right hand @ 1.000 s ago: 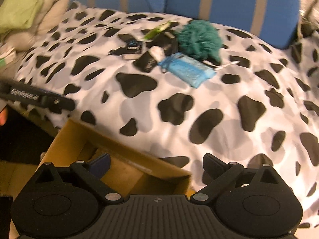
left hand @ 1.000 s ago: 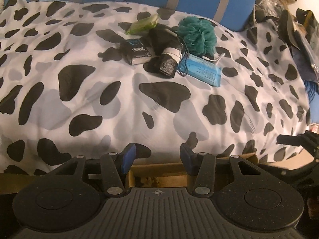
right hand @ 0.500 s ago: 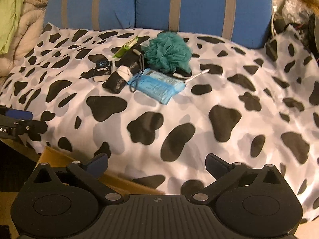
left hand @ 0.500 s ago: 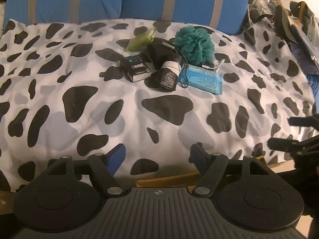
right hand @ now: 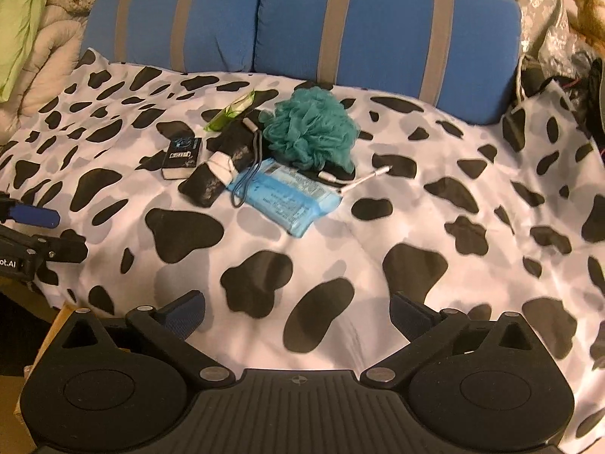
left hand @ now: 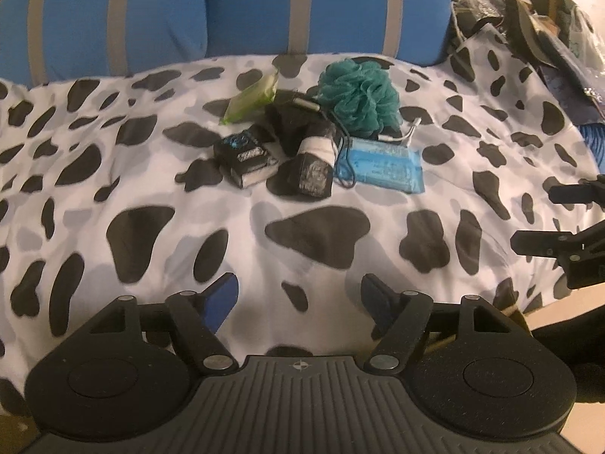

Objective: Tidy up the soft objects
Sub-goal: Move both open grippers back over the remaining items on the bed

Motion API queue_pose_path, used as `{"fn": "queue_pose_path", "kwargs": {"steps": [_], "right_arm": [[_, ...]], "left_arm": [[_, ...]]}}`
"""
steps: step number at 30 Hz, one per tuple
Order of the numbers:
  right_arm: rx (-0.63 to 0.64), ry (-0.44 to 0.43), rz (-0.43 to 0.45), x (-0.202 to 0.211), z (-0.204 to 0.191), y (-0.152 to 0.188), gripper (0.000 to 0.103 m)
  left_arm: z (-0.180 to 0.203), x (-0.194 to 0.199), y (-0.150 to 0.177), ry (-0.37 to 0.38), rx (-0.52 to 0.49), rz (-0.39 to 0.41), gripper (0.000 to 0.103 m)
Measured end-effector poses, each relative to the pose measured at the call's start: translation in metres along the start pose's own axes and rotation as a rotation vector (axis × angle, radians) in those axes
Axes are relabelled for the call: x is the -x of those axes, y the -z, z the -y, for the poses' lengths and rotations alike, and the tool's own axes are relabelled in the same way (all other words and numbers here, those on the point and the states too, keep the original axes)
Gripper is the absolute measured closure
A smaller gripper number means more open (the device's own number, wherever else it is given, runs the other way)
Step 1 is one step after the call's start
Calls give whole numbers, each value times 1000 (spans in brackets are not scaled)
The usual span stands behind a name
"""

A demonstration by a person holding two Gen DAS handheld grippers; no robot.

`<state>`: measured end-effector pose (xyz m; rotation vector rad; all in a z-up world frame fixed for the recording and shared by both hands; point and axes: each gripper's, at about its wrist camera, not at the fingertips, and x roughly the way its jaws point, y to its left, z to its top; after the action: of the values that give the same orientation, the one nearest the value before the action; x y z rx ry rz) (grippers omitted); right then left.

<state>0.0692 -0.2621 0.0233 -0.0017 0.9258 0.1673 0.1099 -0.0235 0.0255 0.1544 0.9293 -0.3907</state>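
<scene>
A pile of small things lies on the cow-print bedspread (left hand: 151, 196): a teal bath pouf (left hand: 359, 94) (right hand: 310, 132), a blue wipes pack (left hand: 382, 164) (right hand: 287, 196), a black roll with a white band (left hand: 310, 155) (right hand: 215, 174), a small black box (left hand: 245, 159) (right hand: 181, 153) and a green packet (left hand: 251, 100) (right hand: 230, 109). My left gripper (left hand: 300, 295) hovers open over the bed's near edge, well short of the pile, with nothing between its fingers. My right gripper (right hand: 297, 310) is open and empty too, to the right of the left one.
Blue pillows with grey stripes (right hand: 378, 19) line the back of the bed. Beige and green bedding (right hand: 34, 38) is heaped at the left, and bags and clutter (left hand: 529, 26) at the right. A cardboard box edge (right hand: 45, 344) shows below the bed's near edge.
The left jaws have spread wider. Both grippers have come up from over the cardboard box to over the bed, so the box has almost left both views. The pile has not moved.
</scene>
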Motion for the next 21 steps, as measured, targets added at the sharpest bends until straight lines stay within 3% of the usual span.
{"fn": "queue_pose_path", "kwargs": {"steps": [21], "right_arm": [[67,-69,24,-34,10,-35,0]], "left_arm": [[-4,-48,-46,82,-89,26,32]]}}
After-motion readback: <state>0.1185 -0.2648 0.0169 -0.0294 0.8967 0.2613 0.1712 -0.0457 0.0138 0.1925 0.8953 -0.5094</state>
